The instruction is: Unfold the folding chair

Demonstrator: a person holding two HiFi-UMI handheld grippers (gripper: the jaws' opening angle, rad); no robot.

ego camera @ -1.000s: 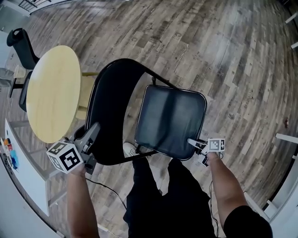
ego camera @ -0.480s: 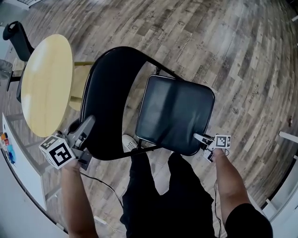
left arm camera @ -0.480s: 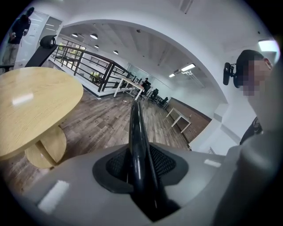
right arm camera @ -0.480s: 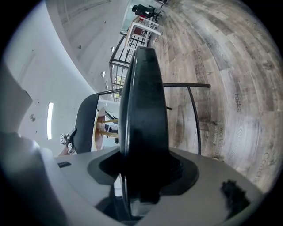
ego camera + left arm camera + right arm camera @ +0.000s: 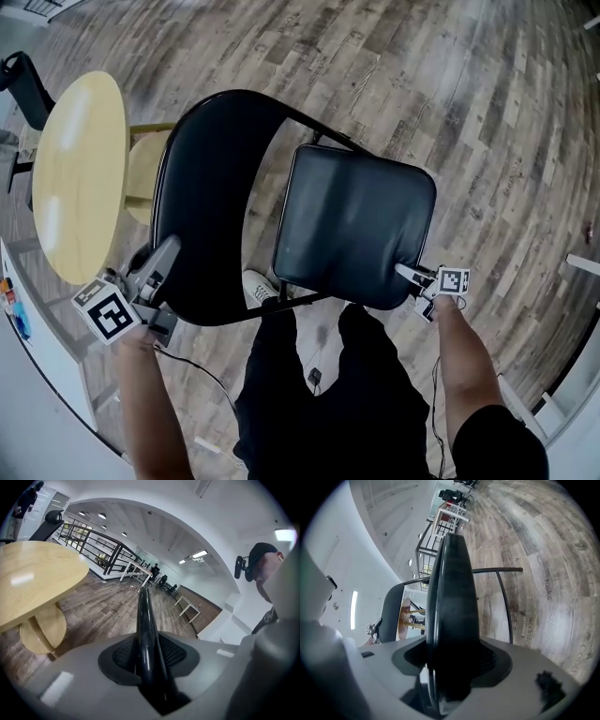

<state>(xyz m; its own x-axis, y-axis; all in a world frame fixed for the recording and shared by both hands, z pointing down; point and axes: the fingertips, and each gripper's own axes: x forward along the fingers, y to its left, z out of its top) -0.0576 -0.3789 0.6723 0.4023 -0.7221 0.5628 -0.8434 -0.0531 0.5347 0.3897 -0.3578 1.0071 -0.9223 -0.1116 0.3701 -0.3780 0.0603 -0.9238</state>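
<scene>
The black folding chair stands on the wood floor in front of me. Its curved backrest (image 5: 211,206) is on the left and its padded seat (image 5: 356,225) on the right. My left gripper (image 5: 167,255) is shut on the backrest's near edge, seen as a glossy black rim (image 5: 144,620) running away between the pads (image 5: 180,656). My right gripper (image 5: 405,274) grips the seat's near right corner. The seat edge (image 5: 452,597) fills the gap between its jaws, which have just been opening while the pads still lie against it. A thin frame bar (image 5: 501,602) runs behind the seat.
A round pale wooden table (image 5: 75,178) stands close on the left, beside the backrest, with a black office chair (image 5: 23,80) behind it. My legs and a white shoe (image 5: 255,286) are right under the chair. A thin cable (image 5: 202,375) lies on the floor.
Both grippers have sunk a little with the chair. The seat has swung down further from the backrest and lies flatter and wider in the head view.
</scene>
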